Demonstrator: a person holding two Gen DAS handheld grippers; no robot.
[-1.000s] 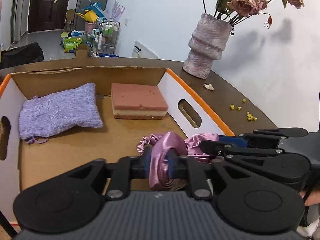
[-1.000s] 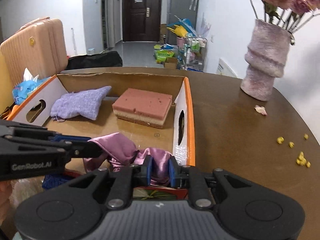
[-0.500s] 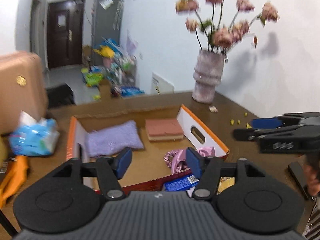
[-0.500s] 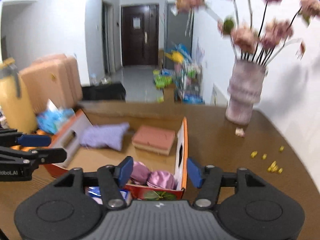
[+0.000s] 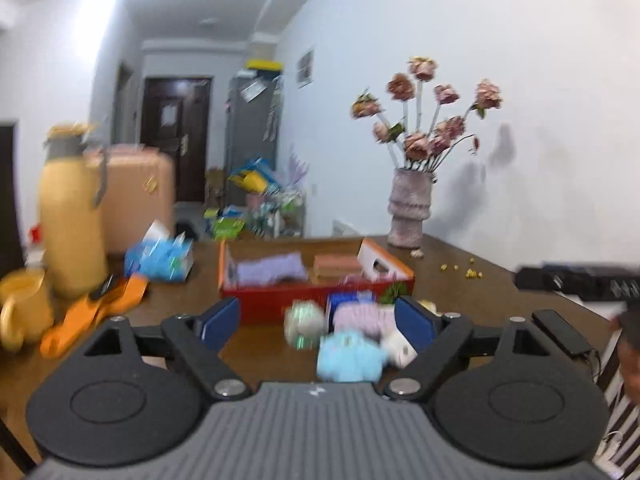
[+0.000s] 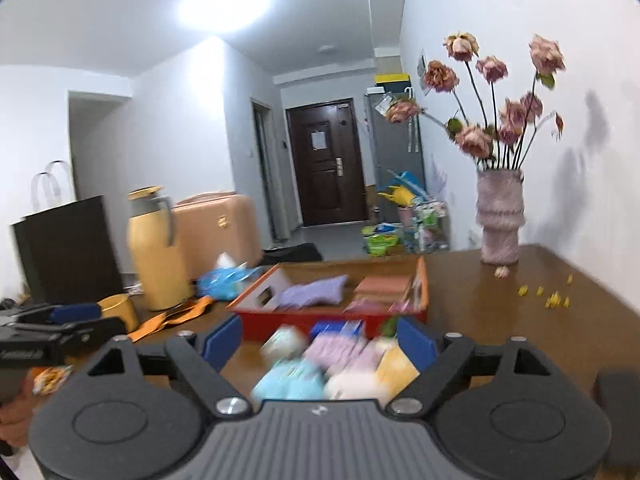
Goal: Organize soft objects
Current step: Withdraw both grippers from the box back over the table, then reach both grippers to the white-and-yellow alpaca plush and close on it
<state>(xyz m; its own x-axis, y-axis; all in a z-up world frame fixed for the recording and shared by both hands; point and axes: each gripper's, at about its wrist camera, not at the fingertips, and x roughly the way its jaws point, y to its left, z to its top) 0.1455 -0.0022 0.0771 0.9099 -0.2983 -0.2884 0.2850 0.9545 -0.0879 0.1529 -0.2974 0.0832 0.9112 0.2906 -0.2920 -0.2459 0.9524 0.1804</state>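
Note:
An orange-edged cardboard box (image 5: 316,304) (image 6: 328,314) on the brown table holds a lilac pouch (image 5: 268,270) (image 6: 312,294), a pink sponge block (image 5: 336,265) (image 6: 382,285) and a pink satin scrunchie (image 6: 362,305). Blurred soft items lie in front of it: a light blue plush (image 5: 348,356) (image 6: 290,380), a lilac knit piece (image 5: 358,318) (image 6: 334,350) and a round pale ball (image 5: 304,324). My left gripper (image 5: 318,322) and right gripper (image 6: 320,338) are both open, empty, raised and pulled back from the box.
A vase of dried roses (image 5: 410,212) (image 6: 500,216) stands at the back right, with yellow crumbs (image 6: 548,296) nearby. A yellow thermos (image 5: 70,216) (image 6: 156,248), a yellow mug (image 5: 22,312), a blue tissue pack (image 5: 160,258) and an orange item (image 5: 96,312) are on the left.
Both grippers let go of the pink scrunchie, leaving it in the box, opened wide, then lifted up and back. The loose items in front of the box came into view.

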